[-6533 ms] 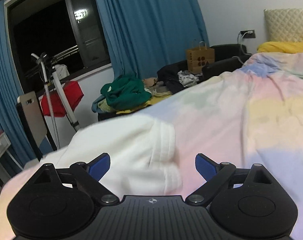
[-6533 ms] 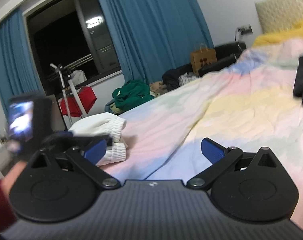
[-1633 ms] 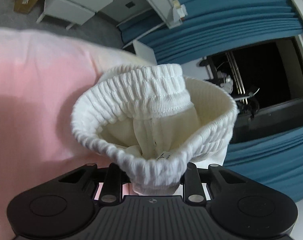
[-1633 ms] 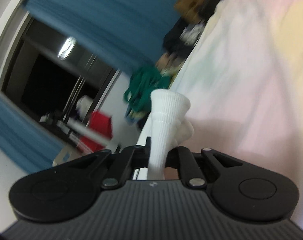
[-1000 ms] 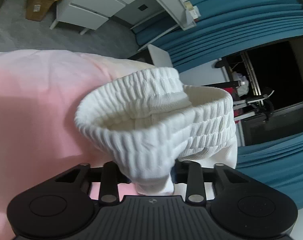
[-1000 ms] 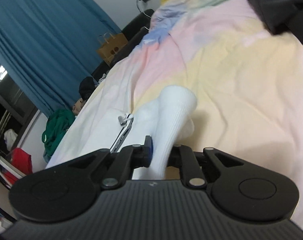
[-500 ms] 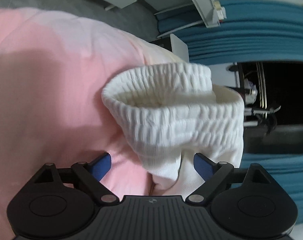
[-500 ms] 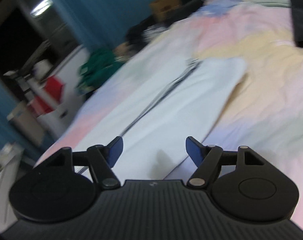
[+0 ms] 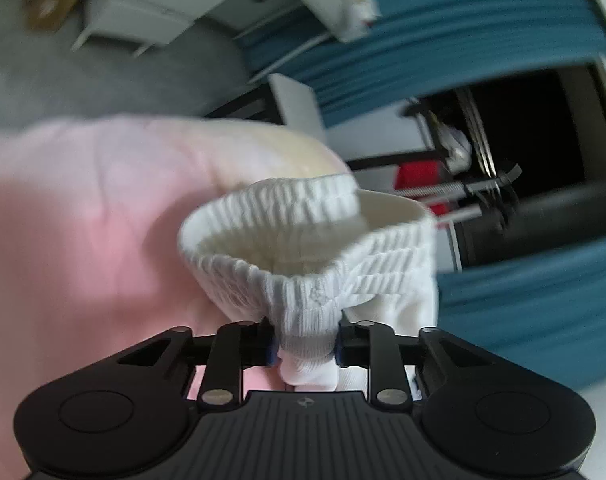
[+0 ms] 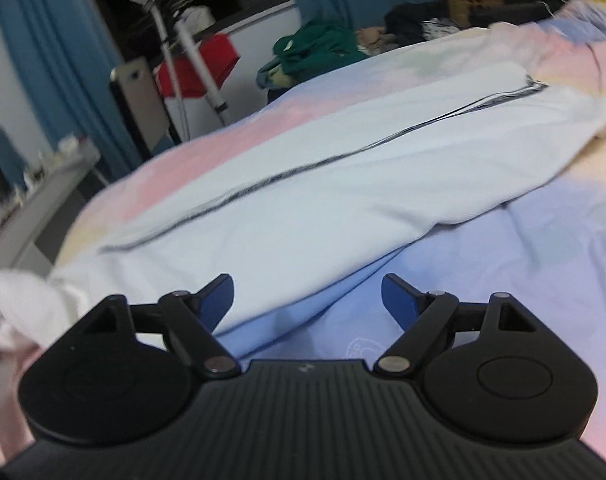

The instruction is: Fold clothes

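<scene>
White trousers with a dark side stripe (image 10: 343, 176) lie stretched out along the pastel bedspread (image 10: 523, 256) in the right wrist view. Their ribbed elastic waistband (image 9: 303, 240) fills the middle of the left wrist view, standing open like a cup. My left gripper (image 9: 306, 340) is shut on the lower edge of that waistband. My right gripper (image 10: 307, 300) is open and empty, hovering just above the bedspread beside the near edge of the trousers.
A pile of green and dark clothes (image 10: 319, 48) lies past the far edge of the bed. A drying rack with a red garment (image 10: 199, 64) stands by the blue curtains (image 10: 51, 52). White drawers (image 9: 151, 4) stand on the grey floor.
My left gripper, open half a second ago, has shut on the waistband again. My right gripper has let go of the leg cuff and stays open over the laid-out trousers.
</scene>
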`<state>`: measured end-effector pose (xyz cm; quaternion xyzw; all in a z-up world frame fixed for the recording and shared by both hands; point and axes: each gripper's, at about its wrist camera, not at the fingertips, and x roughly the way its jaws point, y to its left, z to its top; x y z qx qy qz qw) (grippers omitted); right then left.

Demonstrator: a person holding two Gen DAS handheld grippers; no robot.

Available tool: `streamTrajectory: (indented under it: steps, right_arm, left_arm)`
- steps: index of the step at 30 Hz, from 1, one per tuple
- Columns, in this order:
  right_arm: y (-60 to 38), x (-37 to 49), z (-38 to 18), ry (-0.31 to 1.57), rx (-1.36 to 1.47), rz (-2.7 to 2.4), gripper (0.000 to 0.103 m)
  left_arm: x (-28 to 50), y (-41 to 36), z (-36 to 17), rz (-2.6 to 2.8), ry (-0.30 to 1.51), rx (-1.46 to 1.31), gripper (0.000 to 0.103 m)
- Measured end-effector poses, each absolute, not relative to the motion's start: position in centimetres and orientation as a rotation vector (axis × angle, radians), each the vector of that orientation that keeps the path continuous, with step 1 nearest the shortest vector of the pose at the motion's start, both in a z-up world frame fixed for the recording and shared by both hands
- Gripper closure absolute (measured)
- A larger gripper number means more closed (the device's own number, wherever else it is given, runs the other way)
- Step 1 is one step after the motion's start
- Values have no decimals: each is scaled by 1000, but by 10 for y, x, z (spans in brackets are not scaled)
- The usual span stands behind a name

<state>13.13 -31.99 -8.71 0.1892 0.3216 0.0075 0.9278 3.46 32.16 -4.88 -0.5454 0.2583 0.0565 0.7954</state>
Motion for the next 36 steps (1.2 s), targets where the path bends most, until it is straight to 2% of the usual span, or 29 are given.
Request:
streamTrajectory:
  steps: [6, 9, 15, 17, 18, 20, 21, 25, 28, 32, 36]
  right_arm:
    - [-331, 138, -94, 673, 412, 10, 21]
    - [-335, 141, -94, 669, 436, 0, 21]
    - [-334, 139, -96, 666, 418, -33, 21]
    - [-335, 138, -96, 667, 430, -27, 21]
    - [-334, 138, -95, 667, 428, -22, 21]
    - [-333, 137, -95, 665, 422, -11, 21]
    - [-332, 137, -94, 665, 418, -7, 21]
    - [-328, 137, -91, 658, 418, 13, 21]
    - [-324, 139, -89, 655, 416, 30, 21]
    - [-316, 144, -91, 667, 395, 47, 21]
    - [-303, 154, -101, 706, 352, 49, 21]
  left_arm:
    - [44, 310, -55, 225, 837, -907, 79]
    - [53, 300, -62, 270, 937, -808, 75]
    - [64, 288, -47, 270, 915, -700, 66]
    - [53, 289, -44, 249, 912, -725, 51]
    - [47, 292, -40, 228, 910, -737, 47]
    - [34, 298, -31, 185, 904, -757, 28]
    - [28, 303, -26, 170, 892, -752, 26]
    - [-4, 329, 7, 129, 774, -719, 18]
    - [-2, 355, 28, 36, 678, -773, 17]
    - [34, 371, 37, -30, 626, -810, 17]
    - [101, 380, 12, -49, 668, -878, 16]
